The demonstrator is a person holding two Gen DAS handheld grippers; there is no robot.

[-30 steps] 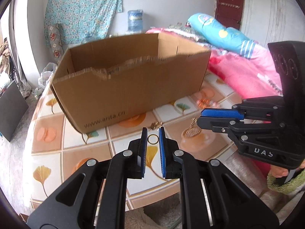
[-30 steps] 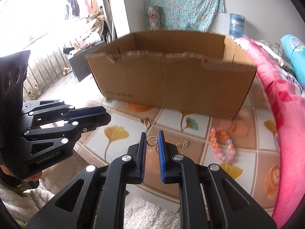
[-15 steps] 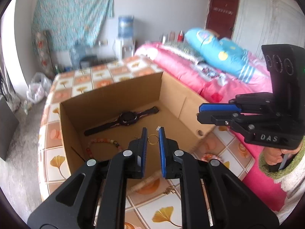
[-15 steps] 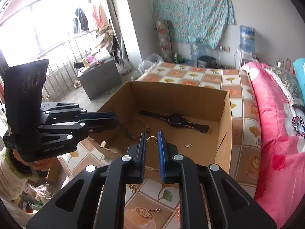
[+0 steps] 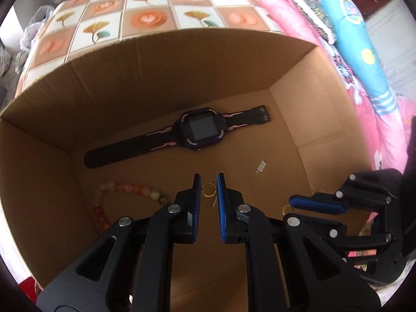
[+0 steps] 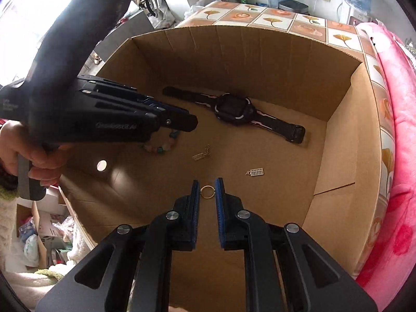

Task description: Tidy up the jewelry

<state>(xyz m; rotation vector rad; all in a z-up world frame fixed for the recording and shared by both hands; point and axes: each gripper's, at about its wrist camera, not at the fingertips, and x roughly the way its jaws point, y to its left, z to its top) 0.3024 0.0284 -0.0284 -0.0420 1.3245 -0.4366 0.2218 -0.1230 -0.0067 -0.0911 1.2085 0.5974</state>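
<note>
Two gold rings are over the cardboard box [image 5: 161, 59]. The left gripper [image 5: 208, 189] has its jaws pinching one ring [image 5: 208, 190], and the right gripper [image 6: 207, 191] pinches the other ring [image 6: 207, 191]. A watch [image 5: 200, 130] and beads [image 5: 124, 189] lie inside. Next, I think, go lower and let go gently.

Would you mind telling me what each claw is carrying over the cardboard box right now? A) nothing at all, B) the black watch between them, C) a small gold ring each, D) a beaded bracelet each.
C: the left claw pinches a small gold ring, and the right claw pinches another gold ring, above the cardboard box.
</note>
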